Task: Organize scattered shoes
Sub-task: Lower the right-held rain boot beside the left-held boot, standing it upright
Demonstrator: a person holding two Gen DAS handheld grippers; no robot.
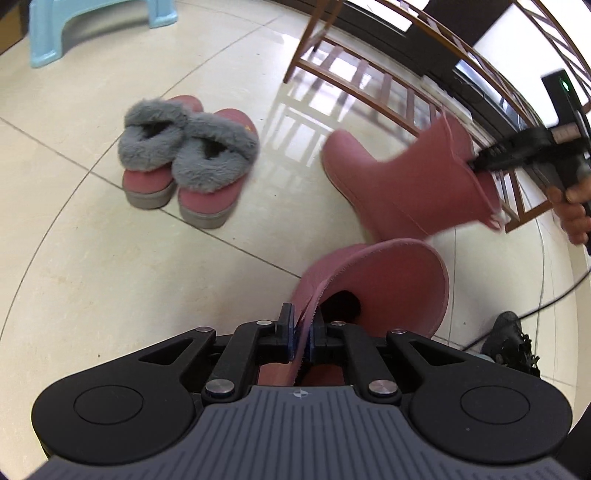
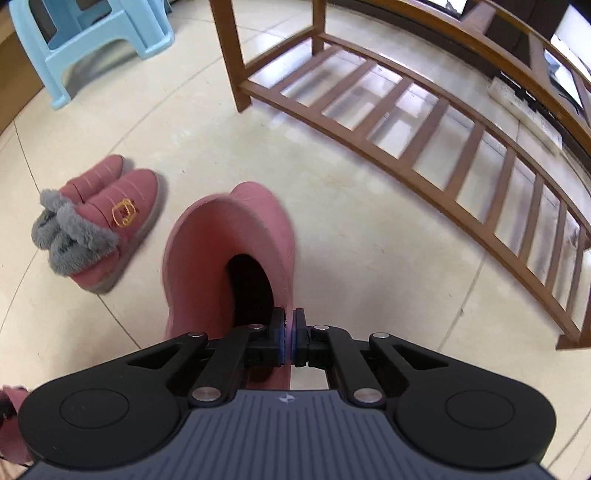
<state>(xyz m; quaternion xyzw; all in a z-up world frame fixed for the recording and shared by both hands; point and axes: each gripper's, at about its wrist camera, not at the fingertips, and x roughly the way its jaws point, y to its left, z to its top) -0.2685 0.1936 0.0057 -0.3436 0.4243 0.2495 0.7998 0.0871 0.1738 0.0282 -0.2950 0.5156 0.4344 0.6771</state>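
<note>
Two pink rubber boots are held by their rims. My left gripper (image 1: 303, 325) is shut on the thin edge of the nearer boot (image 1: 388, 280), whose dark opening faces the camera. The second boot (image 1: 399, 184) hangs tilted further right, toe to the upper left, with my right gripper (image 1: 476, 162) pinching its rim and a hand (image 1: 572, 214) behind it. In the right wrist view, the right gripper (image 2: 289, 325) is shut on the right side of that boot's (image 2: 221, 236) rim. A pair of pink slippers with grey fur (image 1: 188, 158) (image 2: 107, 221) sits side by side on the tiled floor.
A low wooden slatted shoe rack (image 2: 406, 110) (image 1: 369, 74) stands ahead and to the right. A light blue plastic stool (image 2: 92, 40) (image 1: 92, 26) stands at the far left. A black shoe (image 1: 509, 343) and a black cable (image 1: 554, 295) lie at the right.
</note>
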